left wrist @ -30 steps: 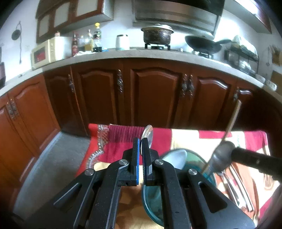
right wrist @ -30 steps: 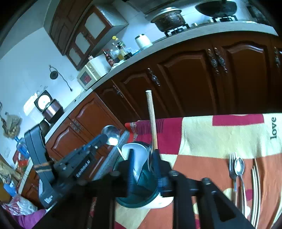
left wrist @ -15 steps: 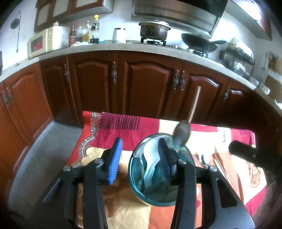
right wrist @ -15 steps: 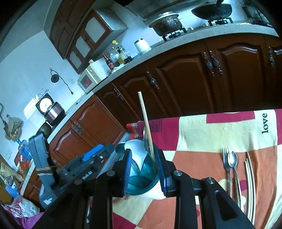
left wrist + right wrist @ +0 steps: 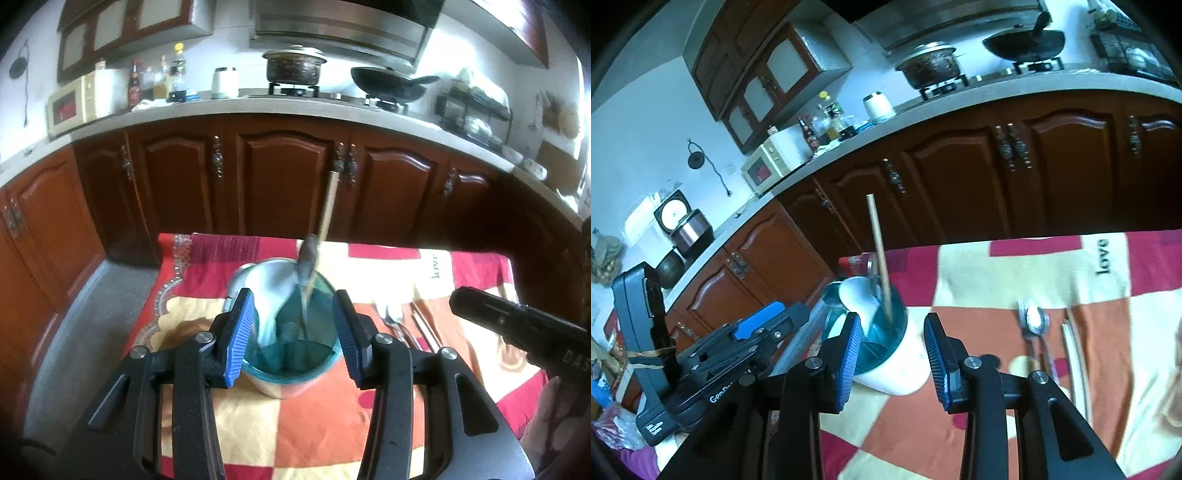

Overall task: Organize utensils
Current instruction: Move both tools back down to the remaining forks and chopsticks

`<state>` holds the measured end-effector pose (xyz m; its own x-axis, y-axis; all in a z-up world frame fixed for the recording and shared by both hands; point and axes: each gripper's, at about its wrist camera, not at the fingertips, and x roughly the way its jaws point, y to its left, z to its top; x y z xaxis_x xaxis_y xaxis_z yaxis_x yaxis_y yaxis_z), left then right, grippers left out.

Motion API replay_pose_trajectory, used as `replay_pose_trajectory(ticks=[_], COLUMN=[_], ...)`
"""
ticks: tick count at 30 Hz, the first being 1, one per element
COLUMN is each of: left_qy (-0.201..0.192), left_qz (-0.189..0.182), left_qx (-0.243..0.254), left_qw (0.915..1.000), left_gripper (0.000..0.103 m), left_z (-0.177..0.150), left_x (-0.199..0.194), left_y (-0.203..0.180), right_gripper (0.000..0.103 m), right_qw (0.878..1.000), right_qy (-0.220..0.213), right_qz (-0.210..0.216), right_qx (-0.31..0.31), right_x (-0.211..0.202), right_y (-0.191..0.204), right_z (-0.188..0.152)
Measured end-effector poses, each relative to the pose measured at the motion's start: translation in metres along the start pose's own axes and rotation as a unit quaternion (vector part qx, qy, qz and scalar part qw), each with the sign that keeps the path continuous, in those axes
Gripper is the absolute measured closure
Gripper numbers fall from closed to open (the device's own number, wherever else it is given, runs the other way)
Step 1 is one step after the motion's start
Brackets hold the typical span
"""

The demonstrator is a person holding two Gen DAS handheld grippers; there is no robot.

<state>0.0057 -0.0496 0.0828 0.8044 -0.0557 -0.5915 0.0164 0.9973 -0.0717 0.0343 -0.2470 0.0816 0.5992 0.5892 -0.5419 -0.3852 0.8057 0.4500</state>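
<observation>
A teal-lined white utensil cup point(image 5: 291, 354) point(image 5: 894, 354) stands on the patchwork tablecloth point(image 5: 280, 428). In it stand a white ladle point(image 5: 271, 291), a metal spoon point(image 5: 308, 258) and a wooden chopstick point(image 5: 328, 206) point(image 5: 879, 254). My left gripper point(image 5: 293, 332) is open and empty, just in front of the cup, jaws wide on either side. My right gripper point(image 5: 892, 350) is open and empty, close before the cup. A fork and spoon point(image 5: 1034, 325) and chopsticks point(image 5: 1075, 354) lie on the cloth to the right.
Brown kitchen cabinets point(image 5: 280, 184) and a counter with a pot point(image 5: 293, 68), wok and microwave point(image 5: 74, 101) run behind the table. The table's far edge drops to grey floor point(image 5: 85, 325) at left. The right gripper's body point(image 5: 517, 328) shows at right.
My left gripper opened and let the metal spoon go into the cup. My right gripper opened and let the chopstick go into the cup. Both drew back a little.
</observation>
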Motion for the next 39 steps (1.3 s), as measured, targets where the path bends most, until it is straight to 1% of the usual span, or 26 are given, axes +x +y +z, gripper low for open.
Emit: replay_pose_trajectory(ticks=[6, 10, 13, 16, 18, 21, 25, 26, 27, 30, 34, 38, 39], left_qy=[0.006, 0.015, 0.030, 0.054, 0.072, 0.093, 0.119, 0.126, 0.132, 0.141, 0.151, 0.161, 0.164], left_qz=[-0.024, -0.043, -0.062, -0.084, -0.090, -0.097, -0.097, -0.099, -0.098, -0.094, -0.091, -0.088, -0.087], left_qx=[0.024, 0.035, 0.037, 0.033, 0.032, 0.034, 0.030, 0.027, 0.025, 0.025, 0.022, 0.018, 0.017], left_qw=[0.9994, 0.9983, 0.9969, 0.9945, 0.9928, 0.9903, 0.9877, 0.9868, 0.9861, 0.9852, 0.9840, 0.9828, 0.9824], left_gripper=[0.059, 0.059, 0.059, 0.059, 0.059, 0.059, 0.059, 0.059, 0.059, 0.059, 0.059, 0.059, 0.059], left_z=[-0.007, -0.011, -0.017, -0.025, -0.032, -0.042, -0.050, -0.051, -0.052, -0.055, -0.056, -0.057, -0.057], left_x=[-0.007, -0.006, 0.001, 0.011, 0.020, 0.034, 0.056, 0.061, 0.066, 0.079, 0.095, 0.111, 0.116], left_y=[-0.037, -0.059, -0.073, -0.085, -0.093, -0.103, -0.109, -0.110, -0.111, -0.114, -0.118, -0.123, -0.124], right_gripper=[0.069, 0.065, 0.065, 0.065, 0.065, 0.065, 0.072, 0.076, 0.077, 0.081, 0.083, 0.086, 0.087], right_qw=[0.999, 0.998, 0.997, 0.995, 0.994, 0.992, 0.990, 0.989, 0.988, 0.986, 0.982, 0.975, 0.977], right_qy=[-0.007, -0.011, -0.008, 0.000, 0.009, 0.030, 0.060, 0.069, 0.077, 0.091, 0.121, 0.152, 0.148], right_qz=[-0.035, -0.060, -0.077, -0.094, -0.104, -0.113, -0.122, -0.121, -0.124, -0.130, -0.139, -0.163, -0.156], right_qx=[0.002, 0.012, 0.020, 0.030, 0.036, 0.043, 0.040, 0.042, 0.043, 0.043, 0.029, 0.009, 0.007], right_x=[-0.029, -0.048, -0.055, -0.057, -0.054, -0.040, -0.013, -0.005, 0.005, 0.028, 0.064, 0.093, 0.096], right_y=[-0.020, -0.043, -0.061, -0.082, -0.095, -0.116, -0.139, -0.146, -0.154, -0.170, -0.186, -0.195, -0.195], right_z=[-0.011, -0.022, -0.029, -0.038, -0.043, -0.052, -0.057, -0.056, -0.055, -0.052, -0.046, -0.047, -0.046])
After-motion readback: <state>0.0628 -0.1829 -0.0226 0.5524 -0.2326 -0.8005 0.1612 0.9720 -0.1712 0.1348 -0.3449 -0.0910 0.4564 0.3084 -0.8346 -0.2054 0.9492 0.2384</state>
